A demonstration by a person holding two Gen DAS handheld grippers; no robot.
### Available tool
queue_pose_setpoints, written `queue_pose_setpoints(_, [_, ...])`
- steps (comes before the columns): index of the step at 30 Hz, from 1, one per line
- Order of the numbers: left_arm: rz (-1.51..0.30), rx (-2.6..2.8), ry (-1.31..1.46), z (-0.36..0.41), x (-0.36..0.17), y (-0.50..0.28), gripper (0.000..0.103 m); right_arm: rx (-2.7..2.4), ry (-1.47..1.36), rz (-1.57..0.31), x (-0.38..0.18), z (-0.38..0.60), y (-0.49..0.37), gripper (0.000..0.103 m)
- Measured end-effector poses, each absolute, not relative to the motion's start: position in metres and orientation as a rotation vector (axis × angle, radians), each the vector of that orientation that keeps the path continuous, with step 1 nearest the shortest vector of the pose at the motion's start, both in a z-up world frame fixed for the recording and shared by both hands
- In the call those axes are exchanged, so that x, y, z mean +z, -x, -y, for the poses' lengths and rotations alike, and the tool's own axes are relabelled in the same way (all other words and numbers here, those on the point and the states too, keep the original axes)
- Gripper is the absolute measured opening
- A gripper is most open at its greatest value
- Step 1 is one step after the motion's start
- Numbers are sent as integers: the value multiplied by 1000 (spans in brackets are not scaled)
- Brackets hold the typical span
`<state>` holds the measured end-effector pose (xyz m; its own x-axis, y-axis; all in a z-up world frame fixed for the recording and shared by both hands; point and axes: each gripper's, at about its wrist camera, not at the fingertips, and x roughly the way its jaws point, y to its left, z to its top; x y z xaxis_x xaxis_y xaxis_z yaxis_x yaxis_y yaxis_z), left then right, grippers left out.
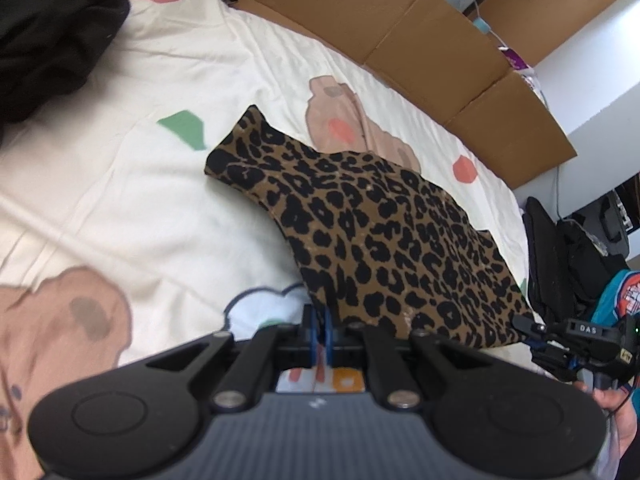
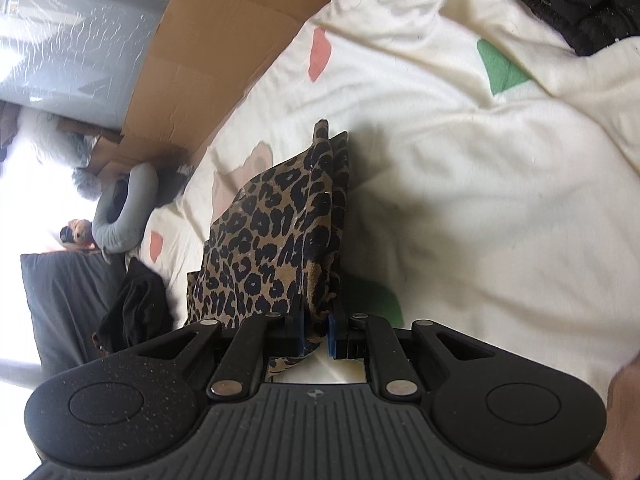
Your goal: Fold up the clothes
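A leopard-print garment (image 1: 384,232) lies partly lifted over a cream bedspread (image 1: 120,184) with coloured patches. My left gripper (image 1: 319,330) is shut on the garment's near edge at the bottom middle of its view. My right gripper (image 2: 316,330) is shut on another corner of the same garment (image 2: 272,248), with a bunch of fabric between its blue pads. The right gripper also shows in the left wrist view (image 1: 532,330), at the garment's right corner. The cloth hangs taut between the two grippers, above the bed.
A black garment (image 1: 52,28) is piled at the bed's far left corner. Flattened cardboard (image 1: 400,32) lines the bed's far side. Black bags (image 1: 568,248) stand off the bed's right edge. A dark pillow (image 2: 60,304) and grey clothing (image 2: 124,208) lie at the left in the right wrist view.
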<state>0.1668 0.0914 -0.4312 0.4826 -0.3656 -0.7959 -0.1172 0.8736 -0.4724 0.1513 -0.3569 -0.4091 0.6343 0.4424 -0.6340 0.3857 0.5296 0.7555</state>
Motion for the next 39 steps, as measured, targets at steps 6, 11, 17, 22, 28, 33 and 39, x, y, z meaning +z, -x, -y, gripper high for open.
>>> queue_pose_setpoints(6, [-1117, -139, 544, -92, -437, -154, 4, 71, -983, -955, -398, 349, -146, 9])
queue_pose_setpoints(11, [-1163, -156, 573, -89, -438, -147, 4, 61, -968, -924, -390, 355, -145, 9])
queue_pose_setpoints(17, [-1237, -168, 597, -80, -443, -153, 4, 43, -931, -913, -383, 364, -150, 8])
queue_pose_setpoints(22, [-1279, -177, 608, -70, -445, -158, 4, 28, -905, -889, -376, 373, -156, 8])
queue_pose_setpoints(28, [-1327, -196, 607, -49, -447, -156, 4, 10, -877, -866, -370, 384, -168, 8])
queue_pose_setpoints(33, [-1341, -212, 595, -35, -449, -152, 4, 0, -859, -846, -364, 393, -179, 8])
queue_pose_setpoints(39, [-1376, -265, 572, -20, -444, -148, 4, -5, -824, -826, -356, 400, -192, 8])
